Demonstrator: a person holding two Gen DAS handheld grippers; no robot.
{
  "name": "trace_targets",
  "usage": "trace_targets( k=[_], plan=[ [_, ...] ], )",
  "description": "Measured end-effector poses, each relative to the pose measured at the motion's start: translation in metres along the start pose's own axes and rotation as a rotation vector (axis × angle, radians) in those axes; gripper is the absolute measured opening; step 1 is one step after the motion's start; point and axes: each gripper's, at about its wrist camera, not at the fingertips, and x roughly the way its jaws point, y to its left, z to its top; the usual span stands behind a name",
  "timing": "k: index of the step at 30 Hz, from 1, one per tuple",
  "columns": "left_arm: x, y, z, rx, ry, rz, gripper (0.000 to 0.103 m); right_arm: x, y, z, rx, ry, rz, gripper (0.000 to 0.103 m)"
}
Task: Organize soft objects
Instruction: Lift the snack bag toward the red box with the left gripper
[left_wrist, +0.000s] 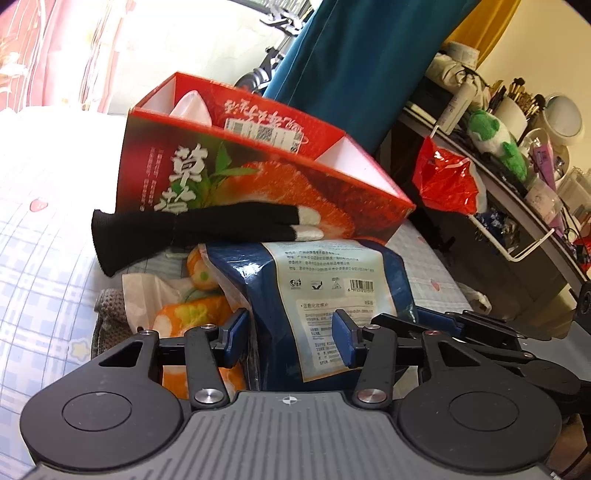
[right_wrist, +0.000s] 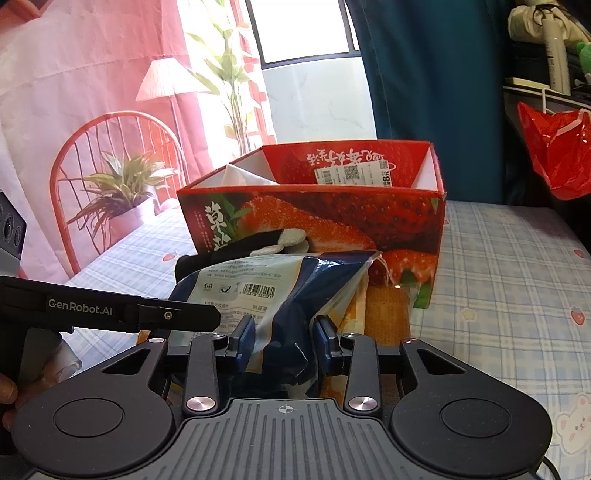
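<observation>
Right wrist view: my right claw (right_wrist: 283, 341) is clenched on the blue-and-white plastic pouch (right_wrist: 266, 291); my left claw (left_wrist: 288, 336) straddles the same pouch (left_wrist: 325, 280), and I cannot tell whether its pads press. I judge the pick-up step in hand; next, lift it into the strawberry carton (right_wrist: 332, 206). A black glove (left_wrist: 192, 227) lies atop it. All of this rests on the checked bedsheet (right_wrist: 517, 266), beside a cluttered shelf (left_wrist: 517, 206).

One box (left_wrist: 258, 177), one glove (left_wrist: 192, 229), one blue packet (left_wrist: 317, 280).
</observation>
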Motion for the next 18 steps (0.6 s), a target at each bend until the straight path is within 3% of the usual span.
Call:
trace_targets(
  k=[18],
  plan=[
    [-0.030, -0.022, 0.011, 0.094, -0.111, -0.021, 0.051, -0.023, 0.008, 0.013, -0.016, -0.088, 0.001, 0.032]
  ],
)
